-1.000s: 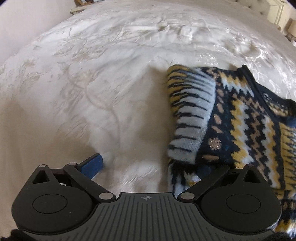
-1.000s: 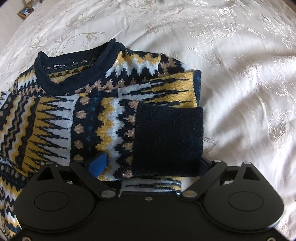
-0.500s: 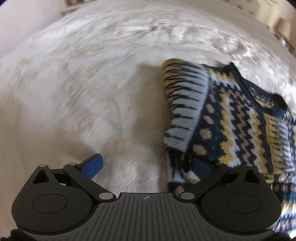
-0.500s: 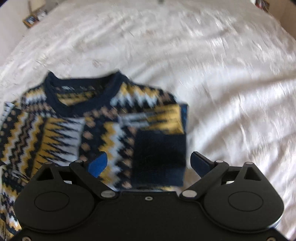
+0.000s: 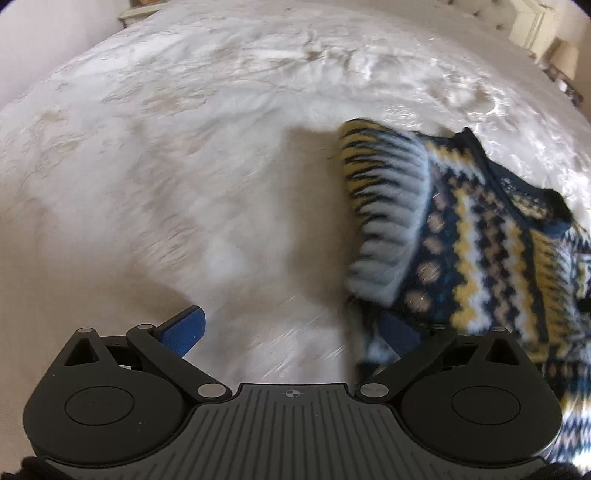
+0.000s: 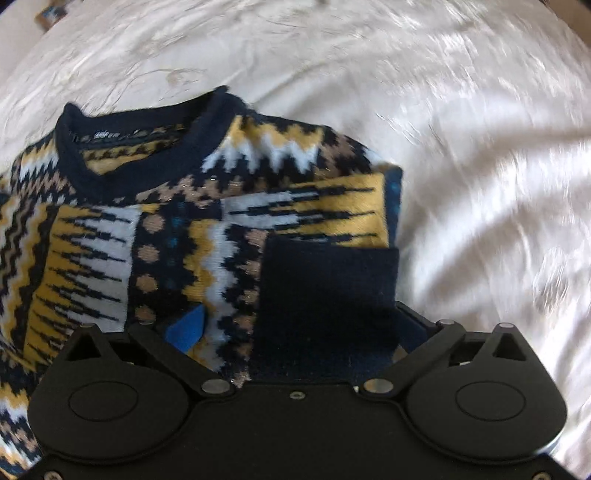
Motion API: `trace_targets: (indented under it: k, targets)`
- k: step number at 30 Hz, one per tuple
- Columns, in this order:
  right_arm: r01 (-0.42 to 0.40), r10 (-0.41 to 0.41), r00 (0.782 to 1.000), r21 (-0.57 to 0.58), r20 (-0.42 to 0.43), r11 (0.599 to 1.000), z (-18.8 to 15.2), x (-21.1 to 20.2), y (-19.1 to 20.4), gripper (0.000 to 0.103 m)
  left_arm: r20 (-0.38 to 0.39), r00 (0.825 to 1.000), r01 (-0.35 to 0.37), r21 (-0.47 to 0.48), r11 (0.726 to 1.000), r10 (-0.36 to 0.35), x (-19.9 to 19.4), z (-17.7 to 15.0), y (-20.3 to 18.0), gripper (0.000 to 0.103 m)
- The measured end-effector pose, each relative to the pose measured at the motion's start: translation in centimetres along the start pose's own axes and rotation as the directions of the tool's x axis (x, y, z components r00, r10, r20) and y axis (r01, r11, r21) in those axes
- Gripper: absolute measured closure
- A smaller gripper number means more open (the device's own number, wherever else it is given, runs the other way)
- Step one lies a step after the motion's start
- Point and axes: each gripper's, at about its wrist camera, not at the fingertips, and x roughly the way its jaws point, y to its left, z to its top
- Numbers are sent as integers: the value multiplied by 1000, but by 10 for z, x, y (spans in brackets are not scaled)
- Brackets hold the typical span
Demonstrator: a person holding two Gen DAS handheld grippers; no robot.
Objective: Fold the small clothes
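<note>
A knitted sweater [image 6: 166, 229] in navy, yellow and white zigzags lies on a white bedspread [image 6: 480, 147] with its navy collar [image 6: 147, 162] at the far side. One sleeve is folded across the front, and its dark navy cuff [image 6: 325, 295] lies between the fingers of my right gripper [image 6: 301, 328]. Those jaws are opening and the pads do not press the cuff. In the left wrist view the sweater [image 5: 480, 229] is at the right, its other sleeve [image 5: 388, 214] folded inward. My left gripper [image 5: 291, 330] stands open over bare bedspread [image 5: 184, 147], its right finger above the sweater's edge.
The patterned white bedspread stretches far to the left of the sweater and beyond it. A pale headboard [image 5: 528, 22] shows at the far right corner and a small piece of furniture [image 5: 136, 11] at the far left edge of the bed.
The right gripper backed off the cuff, then came close over it again with its jaws wider. The left gripper shifted a little sideways beside the sweater and stays open.
</note>
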Motion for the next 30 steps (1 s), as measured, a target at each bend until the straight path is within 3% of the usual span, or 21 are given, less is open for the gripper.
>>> trace_targets:
  k: [4,7,12,15,16,18,20,21,23,25,27,30]
  targets:
    - [5,-5,1000,-3,3,1000,0,-2,2,1,-26,987,-161,-119,980,159,-21,-11,34,2]
    - [2,-2,1000,10,17,1000,0,-9,4,1,42,987,-147,-144,979,154,-39,0,35,2]
    - [18,-16,994,-12,107,1000,2,-36,15,1,152,987,-48,10,999,46,-47,40,-20,1]
    - [-4,9,993,-37,119,999,4,-42,22,1,167,986,-1,149,989,-24,-33,57,-59,1]
    - [-8,13,993,-49,115,999,5,-40,24,1,163,986,3,198,980,-36,-25,60,-70,1]
    - [0,6,995,-56,99,998,6,-31,24,1,136,991,-42,251,967,8,-7,58,-80,1]
    - [19,-16,998,-44,65,999,5,-19,18,1,79,995,-73,206,976,57,15,52,-68,0]
    - [28,-27,999,-32,41,999,3,-13,13,1,46,998,-55,152,987,48,24,49,-56,0]
    - [2,-2,1000,18,18,1000,-1,-5,-1,1,6,998,64,-4,998,-64,38,46,-28,0]
    - [-16,15,1000,48,15,999,-2,-4,-6,1,29,994,111,-74,991,-109,37,46,-16,0]
    - [-13,12,1000,45,14,999,-2,-5,-6,1,59,990,130,-86,988,-126,28,47,-12,1]
    - [-10,9,1000,66,19,998,-2,-12,-7,1,123,988,110,-139,984,-93,10,48,0,1]
